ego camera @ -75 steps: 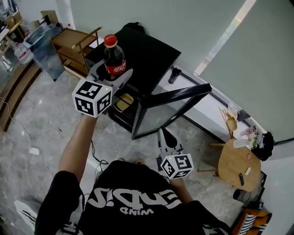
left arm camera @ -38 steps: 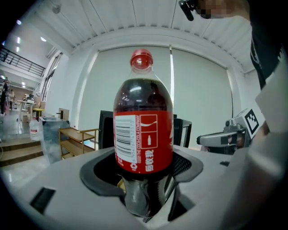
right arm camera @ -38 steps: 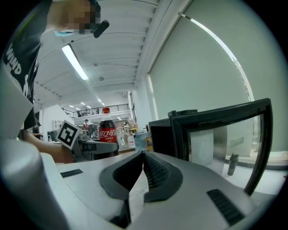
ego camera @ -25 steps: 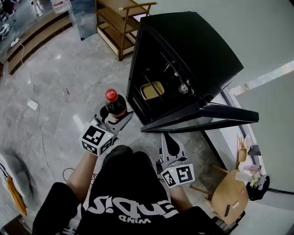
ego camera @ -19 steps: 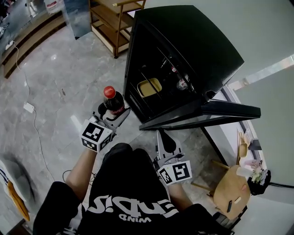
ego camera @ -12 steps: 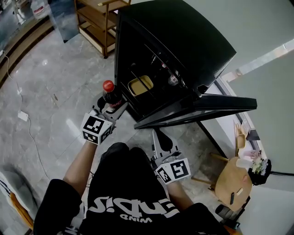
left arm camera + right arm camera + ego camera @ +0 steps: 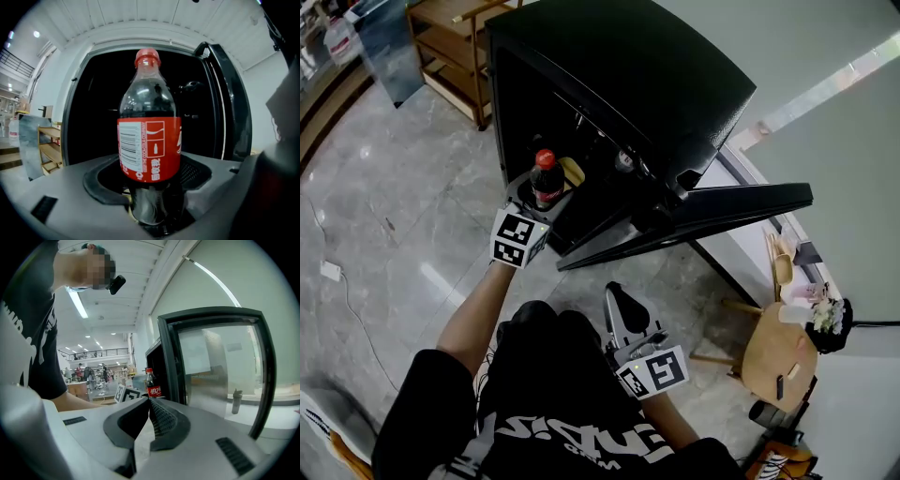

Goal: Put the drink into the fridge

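Observation:
The drink is a cola bottle (image 7: 547, 178) with a red cap and red label, standing upright between the jaws of my left gripper (image 7: 546, 193). The bottle (image 7: 150, 140) fills the left gripper view, and the left gripper (image 7: 150, 206) is shut on its lower body. It hangs right at the opening of the black fridge (image 7: 628, 75), whose glass door (image 7: 703, 211) swings open to the right. A yellow item (image 7: 573, 170) sits on a shelf inside. My right gripper (image 7: 619, 302) is shut and empty, low beside the person's lap, under the door. In the right gripper view that gripper (image 7: 149, 401) points at the bottle (image 7: 151, 383).
A wooden shelf unit (image 7: 455, 37) stands left of the fridge. A round wooden table (image 7: 778, 356) is at the right. A cable with a plug (image 7: 330, 272) lies on the marble floor. A dark flask (image 7: 236, 401) stands on a ledge behind the glass door (image 7: 215, 362).
My left gripper has carried the bottle forward, from out on the floor side up to the fridge opening. The right gripper has stayed shut near the lap.

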The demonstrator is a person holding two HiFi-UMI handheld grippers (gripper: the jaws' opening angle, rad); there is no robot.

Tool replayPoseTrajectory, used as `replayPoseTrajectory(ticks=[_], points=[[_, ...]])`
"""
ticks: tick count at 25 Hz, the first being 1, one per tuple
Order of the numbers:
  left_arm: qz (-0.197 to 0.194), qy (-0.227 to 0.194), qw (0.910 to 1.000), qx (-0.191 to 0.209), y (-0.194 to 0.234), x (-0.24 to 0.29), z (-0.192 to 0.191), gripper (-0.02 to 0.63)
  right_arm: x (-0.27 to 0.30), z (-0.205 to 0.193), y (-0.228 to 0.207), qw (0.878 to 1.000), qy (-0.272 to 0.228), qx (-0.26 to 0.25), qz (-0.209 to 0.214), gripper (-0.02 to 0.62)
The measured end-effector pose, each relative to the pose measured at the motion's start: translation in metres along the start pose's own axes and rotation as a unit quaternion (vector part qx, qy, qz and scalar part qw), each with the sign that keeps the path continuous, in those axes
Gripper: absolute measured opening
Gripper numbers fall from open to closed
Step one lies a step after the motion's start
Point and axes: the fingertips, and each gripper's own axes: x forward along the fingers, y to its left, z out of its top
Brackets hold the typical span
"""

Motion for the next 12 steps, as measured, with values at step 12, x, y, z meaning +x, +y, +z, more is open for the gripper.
replayPoseTrajectory(ticks=[12], points=[[0.003,0.019,0.9997,0.011,0.009,0.098,-0.049,0.313,-0.011,-0.024,-0.029,0.999,0.014,0.005,-0.038,0.025]])
